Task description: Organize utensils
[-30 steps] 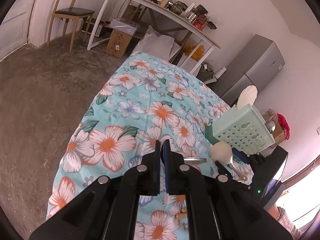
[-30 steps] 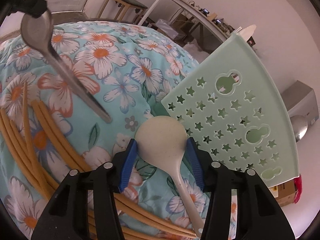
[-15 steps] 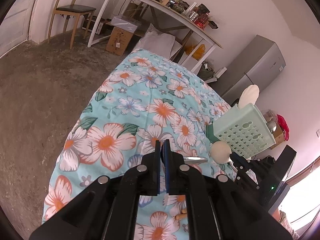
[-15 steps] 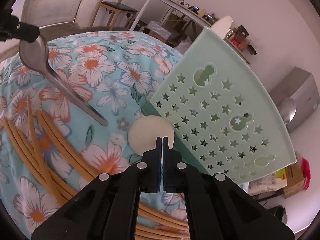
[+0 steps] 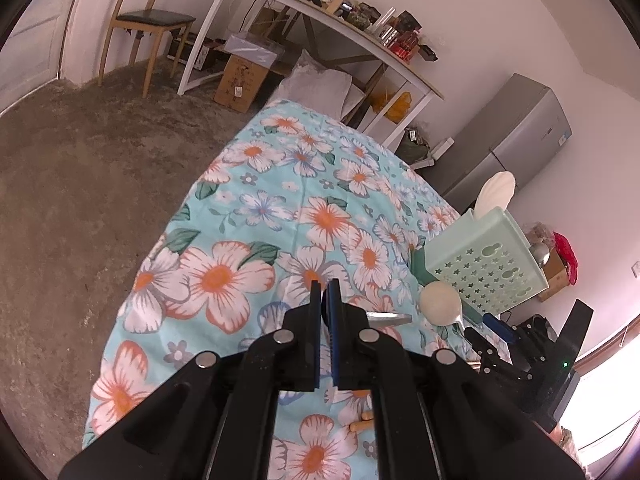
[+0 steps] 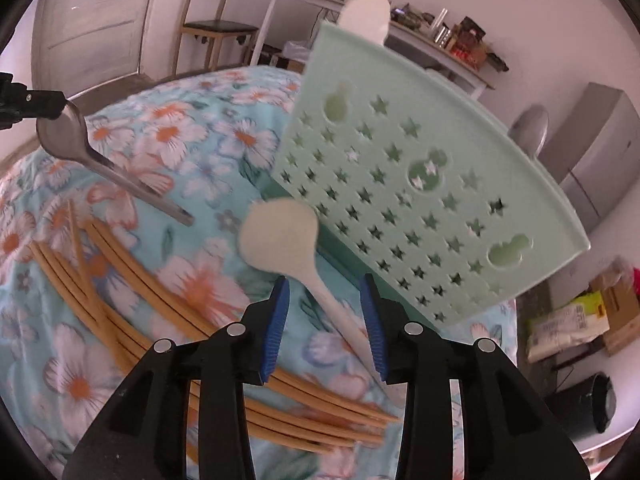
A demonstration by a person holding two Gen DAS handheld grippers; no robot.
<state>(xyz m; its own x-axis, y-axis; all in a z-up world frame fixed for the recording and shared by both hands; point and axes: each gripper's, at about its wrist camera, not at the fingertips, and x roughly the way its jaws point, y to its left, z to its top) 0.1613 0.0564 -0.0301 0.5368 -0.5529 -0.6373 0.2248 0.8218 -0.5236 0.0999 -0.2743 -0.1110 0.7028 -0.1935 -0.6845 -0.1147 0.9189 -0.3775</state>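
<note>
Rice paddle, the cream plastic one, is right in front of the right claw. Its handle runs down between the two blue pads, but that claw is spread wide and neither pad looks like it's touching the handle. The frame is a bit blurry there, so I can't tell if the paddle is lying flat on the floral bedspread or not. Its round head points to about 11 o'clock and sits just beside the bottom edge of the mint green utensil basket, the one with star-shaped holes. The basket fills the 1 to 3 o'clock part of the right wrist view and looks tilted.

A second white paddle pokes up out of the basket's top at 12 o'clock, and a metal ladle bowl shows over its rim around 2 o'clock.

The left claw is pinched nearly closed on a metal spoon. From the right wrist camera you can see it's got the spoon by the bowl at 10 o'clock, with the handle slanting down toward the middle, up off the bedspread.

A bunch of bamboo chopsticks lies loose on the bedspread at 8 o'clock, near the right claw.

Further out in the left wrist view there's a wooden chair at 11 o'clock, a long white table with clutter at 12, a cardboard box underneath it, and a grey fridge at 2 o'clock.
</note>
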